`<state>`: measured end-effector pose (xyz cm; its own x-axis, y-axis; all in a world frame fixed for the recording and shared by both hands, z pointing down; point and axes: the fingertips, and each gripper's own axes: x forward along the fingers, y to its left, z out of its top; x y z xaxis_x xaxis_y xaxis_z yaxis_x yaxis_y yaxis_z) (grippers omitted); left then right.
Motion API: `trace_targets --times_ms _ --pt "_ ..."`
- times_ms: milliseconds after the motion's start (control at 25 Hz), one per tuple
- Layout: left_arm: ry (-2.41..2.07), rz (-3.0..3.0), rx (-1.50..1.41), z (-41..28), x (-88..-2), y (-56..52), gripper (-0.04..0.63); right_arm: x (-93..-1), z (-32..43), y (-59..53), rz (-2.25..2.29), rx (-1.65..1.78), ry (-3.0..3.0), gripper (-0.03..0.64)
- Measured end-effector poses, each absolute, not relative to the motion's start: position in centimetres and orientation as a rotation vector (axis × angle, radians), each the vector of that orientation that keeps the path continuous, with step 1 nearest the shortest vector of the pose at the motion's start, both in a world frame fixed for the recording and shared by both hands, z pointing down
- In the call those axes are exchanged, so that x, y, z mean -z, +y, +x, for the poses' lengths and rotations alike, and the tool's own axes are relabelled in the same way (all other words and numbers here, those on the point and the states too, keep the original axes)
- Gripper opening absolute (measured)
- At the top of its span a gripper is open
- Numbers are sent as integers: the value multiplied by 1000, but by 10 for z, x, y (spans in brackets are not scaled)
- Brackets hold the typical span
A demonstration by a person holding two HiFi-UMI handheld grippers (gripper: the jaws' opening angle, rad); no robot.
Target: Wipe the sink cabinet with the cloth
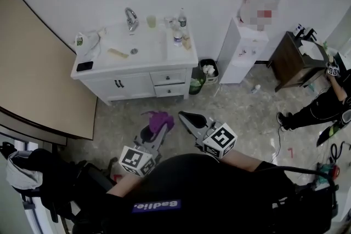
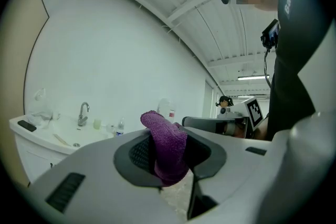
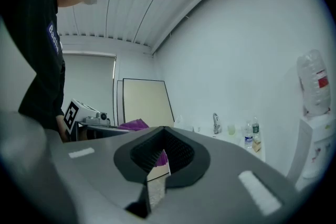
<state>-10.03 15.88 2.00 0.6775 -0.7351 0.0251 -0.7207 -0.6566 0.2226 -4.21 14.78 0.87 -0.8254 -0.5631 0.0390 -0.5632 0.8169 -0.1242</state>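
The person stands on the grey speckled floor (image 1: 241,112), well apart from the white sink cabinet with drawers and an inset basin (image 1: 137,84), which sits against the far wall. The task's thing, a purple fluffy cloth (image 2: 165,144), is clamped between the jaws of the left gripper (image 1: 155,136). A thick fold sticks up beyond the jaw tips and a shorter tuft hangs below. It is probably held this way so that a soft pad of fabric leads when it meets the cabinet and keeps the hard jaws off the paint.

The right gripper (image 3: 157,165) has its jaws together on nothing. It is held just right of the left one, at about the same height and aimed the same way, and seems spare for now, perhaps ready to steady something or move clutter.

The cabinet carries a chrome faucet (image 1: 130,19) at the far edge, small bottles (image 1: 180,30) at the far right, and a dark flat object (image 1: 84,66) at the near left corner. These would likely get in the way of wiping the top, while the drawer fronts face the person unobstructed.

No wiping has begun, by the look of it: the cloth is in the air, far from any cabinet surface, and the next move calls for closing that gap.
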Motion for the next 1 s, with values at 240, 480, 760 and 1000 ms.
trace_targets --times_ms 240,480,760,1000 --pt "-1232 2664 148 -78 -6 158 110 -19 -14 153 919 -244 -2998 0" --pt "-1225 2671 108 -81 -9 170 110 -10 -14 156 922 -212 -3022 0" --pt "-1145 2683 119 -73 -18 170 110 -18 -6 164 980 -252 -2989 0" --pt "-1081 2703 120 -62 -20 171 110 -19 1 165 1036 -268 -2973 0"
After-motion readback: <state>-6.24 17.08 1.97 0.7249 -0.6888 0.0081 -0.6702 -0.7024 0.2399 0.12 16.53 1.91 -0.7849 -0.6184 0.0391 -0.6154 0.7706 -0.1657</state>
